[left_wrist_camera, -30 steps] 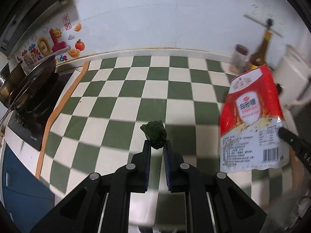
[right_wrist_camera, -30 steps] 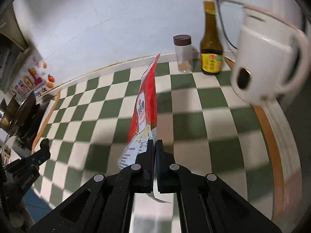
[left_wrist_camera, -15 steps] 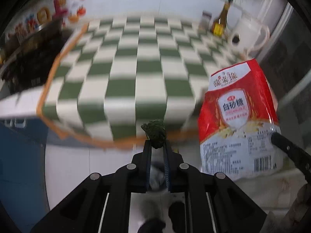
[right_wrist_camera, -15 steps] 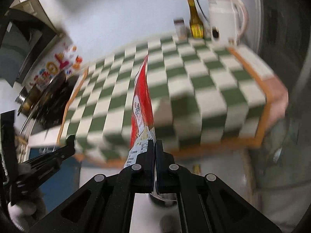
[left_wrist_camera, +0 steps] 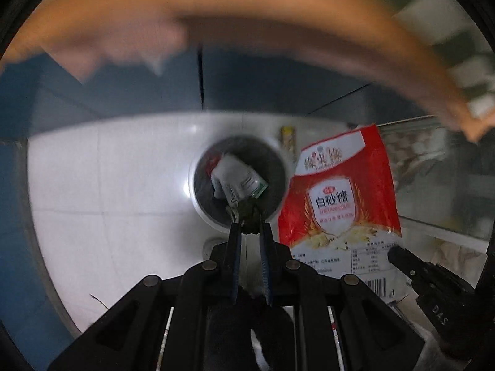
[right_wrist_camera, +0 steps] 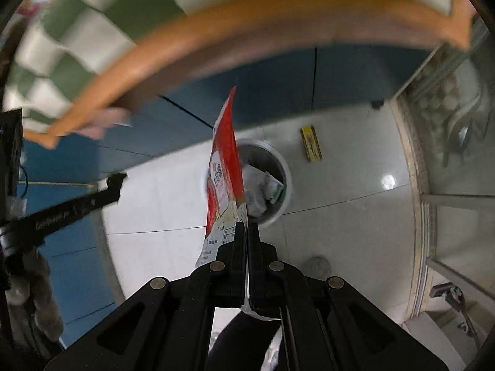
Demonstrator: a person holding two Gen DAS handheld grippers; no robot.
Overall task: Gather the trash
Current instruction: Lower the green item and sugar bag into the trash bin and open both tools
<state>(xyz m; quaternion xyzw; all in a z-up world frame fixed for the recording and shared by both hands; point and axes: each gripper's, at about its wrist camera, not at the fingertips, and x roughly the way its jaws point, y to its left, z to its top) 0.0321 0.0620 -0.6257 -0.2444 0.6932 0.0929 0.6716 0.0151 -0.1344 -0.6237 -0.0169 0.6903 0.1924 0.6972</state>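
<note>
Now poised over the floor, past the orange counter edge, so that both loads can fall straight into the round trash bin below. In the left wrist view, bin directly beyond the left gripper, already holding a crumpled white-and-green wrapper; apparently lined up for a drop. Left gripper narrowed to a small gap, pinching a dark green wad at the very fingertips, wad standing proud of the tips and hanging in front of the bin's near rim. To the right, the red-and-white sugar bag held flat-on, gripped at its lower printed end. In the right wrist view, right gripper closed almost fully on that sugar bag's bottom edge, bag seen edge-on and rising away from the fingers, covering the bin's left side. A yellow packet on the white tiled floor just beyond the bin, to its right. Likely next: release both over the opening, bag needing more centring.
</note>
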